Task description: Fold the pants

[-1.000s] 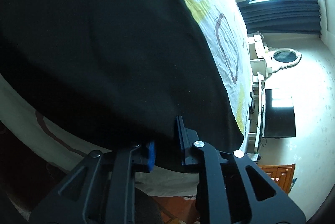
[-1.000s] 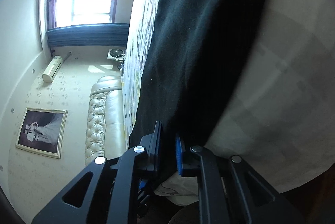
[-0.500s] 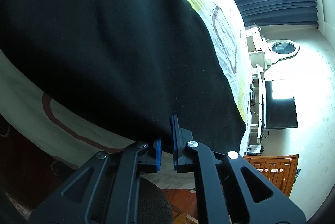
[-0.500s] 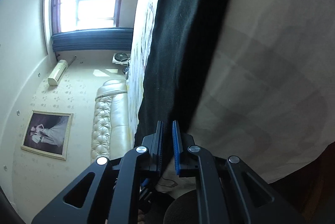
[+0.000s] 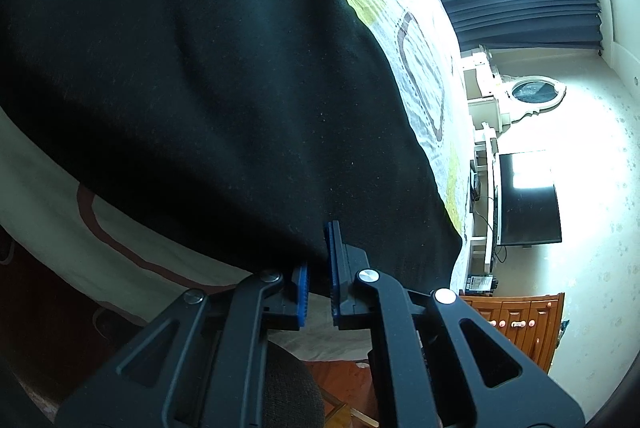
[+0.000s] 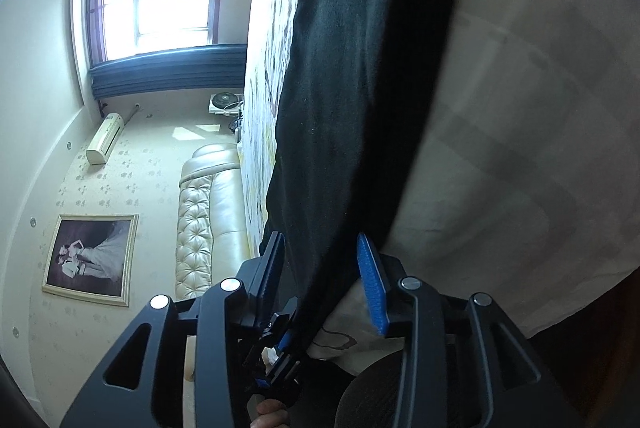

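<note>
Two hand-held grippers are at the near edge of the black pants [image 5: 208,76], which lie spread on the bed [image 5: 424,68].

My left hand-held gripper [image 5: 318,270] is pinched tight on the hem. Its blue pads have the dark cloth squeezed between them, and that looks the same as a moment ago.

My right hand-held gripper [image 6: 322,268] is the one that changed. Half a second ago its jaws were nearly shut on the cloth. Now they are opening, and the pads stand apart. The edge of the pants still hangs between them, but I do not think the pads press on it any more.

So I think the right side has just let go. I guess that end of the pants is now where I want it, lying on the bed sheet [image 6: 520,128]. The left side is not let go yet. If I pull with the left alone, the loose cloth could slide and spoil the fold, so I should go slow.
</note>
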`<state>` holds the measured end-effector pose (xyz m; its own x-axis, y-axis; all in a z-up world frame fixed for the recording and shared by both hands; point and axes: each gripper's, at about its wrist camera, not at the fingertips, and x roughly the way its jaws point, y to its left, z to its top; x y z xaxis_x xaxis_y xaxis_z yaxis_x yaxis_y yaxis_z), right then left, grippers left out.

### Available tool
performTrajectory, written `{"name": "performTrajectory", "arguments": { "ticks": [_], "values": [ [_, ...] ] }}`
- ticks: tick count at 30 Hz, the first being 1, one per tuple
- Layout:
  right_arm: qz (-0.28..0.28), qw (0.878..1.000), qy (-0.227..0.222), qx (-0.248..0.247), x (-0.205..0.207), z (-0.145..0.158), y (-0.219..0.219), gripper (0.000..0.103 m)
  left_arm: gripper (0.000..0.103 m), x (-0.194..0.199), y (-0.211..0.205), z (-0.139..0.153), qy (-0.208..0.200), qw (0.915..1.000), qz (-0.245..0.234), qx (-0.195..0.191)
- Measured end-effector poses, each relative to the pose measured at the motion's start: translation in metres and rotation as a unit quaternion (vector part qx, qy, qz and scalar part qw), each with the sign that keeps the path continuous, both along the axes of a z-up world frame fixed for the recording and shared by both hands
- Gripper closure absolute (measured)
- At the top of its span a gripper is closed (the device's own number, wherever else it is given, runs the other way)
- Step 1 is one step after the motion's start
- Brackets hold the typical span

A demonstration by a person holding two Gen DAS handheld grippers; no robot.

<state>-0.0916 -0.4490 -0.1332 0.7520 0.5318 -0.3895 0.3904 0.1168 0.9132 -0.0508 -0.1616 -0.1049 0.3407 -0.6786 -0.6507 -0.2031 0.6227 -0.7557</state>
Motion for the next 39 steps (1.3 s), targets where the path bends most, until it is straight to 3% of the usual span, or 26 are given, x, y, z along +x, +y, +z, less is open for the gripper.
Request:
{"name": "performTrajectory", "arguments": {
  "ticks": [5,7,8,9,14,16,19,22,23,24,25,26,27,30,34,35,37,39],
  "values": [
    [-0.003,1.000,-0.006,0.005,0.007,-0.005,0.000,0.065,0.096,0.001,0.003,0.000,-0.001,1.0000,0.001,-0.004],
    [-0.010,1.000,-0.007,-0.006,0.009,-0.007,-0.003,0.076,0.096,0.002,0.004,-0.001,-0.001,1.0000,0.000,-0.002],
    [-0.008,1.000,-0.006,-0.012,0.010,-0.008,-0.005,0.092,0.096,0.002,0.004,-0.001,-0.001,1.0000,0.000,-0.003],
    [-0.006,1.000,-0.006,-0.020,0.011,-0.008,-0.006,0.096,0.096,0.002,0.004,-0.001,-0.002,1.0000,-0.001,-0.001],
    [0.003,0.998,-0.009,-0.055,0.001,0.005,-0.004,0.096,0.095,0.000,0.002,0.004,-0.012,0.9998,-0.010,0.013],
    [0.005,0.999,0.000,-0.051,-0.005,-0.002,-0.004,0.097,0.095,-0.002,0.003,0.000,-0.005,0.9998,-0.013,0.013],
    [-0.008,1.000,-0.002,-0.007,-0.008,-0.017,-0.006,0.097,0.095,-0.003,0.002,-0.002,-0.016,0.9994,-0.024,0.021],
    [-0.019,1.000,-0.009,0.023,-0.010,-0.019,-0.009,0.095,0.081,-0.001,-0.002,0.004,-0.030,0.9985,-0.043,0.016],
    [-0.021,1.000,-0.005,0.017,-0.013,-0.015,-0.011,0.093,0.066,0.000,-0.003,0.007,-0.035,0.9978,-0.055,0.010],
    [-0.020,1.000,-0.004,0.013,-0.015,-0.010,-0.012,0.083,0.050,-0.002,-0.005,0.011,-0.041,0.9969,-0.066,0.007],
    [-0.016,1.000,-0.007,0.008,-0.018,-0.004,-0.015,0.075,0.044,-0.005,-0.006,0.019,-0.049,0.9957,-0.078,0.008],
    [-0.012,1.000,-0.001,-0.011,-0.022,0.006,-0.019,0.055,0.033,-0.009,-0.009,0.026,-0.057,0.9939,-0.094,0.009],
    [-0.012,0.999,0.005,-0.035,-0.024,0.017,-0.024,0.045,0.031,-0.013,-0.012,0.032,-0.066,0.9914,-0.113,0.005],
    [-0.015,0.991,-0.020,-0.131,-0.031,0.064,-0.063,0.045,0.028,-0.023,-0.017,0.055,-0.098,0.9789,-0.179,-0.008],
    [-0.008,0.964,-0.056,-0.260,-0.027,0.116,-0.138,0.028,0.019,-0.010,0.008,0.086,-0.167,0.9683,-0.185,0.015],
    [0.002,0.961,-0.053,-0.272,-0.023,0.116,-0.159,0.022,0.014,-0.003,0.018,0.092,-0.184,0.9661,-0.179,0.025],
    [0.005,0.960,0.005,-0.280,-0.013,0.103,-0.199,0.022,0.010,0.018,0.039,0.100,-0.209,0.9610,-0.167,0.071],
    [0.023,0.966,0.040,-0.253,-0.001,0.078,-0.226,0.022,0.010,0.044,0.064,0.098,-0.199,0.9611,-0.160,0.105]
  ]
}}
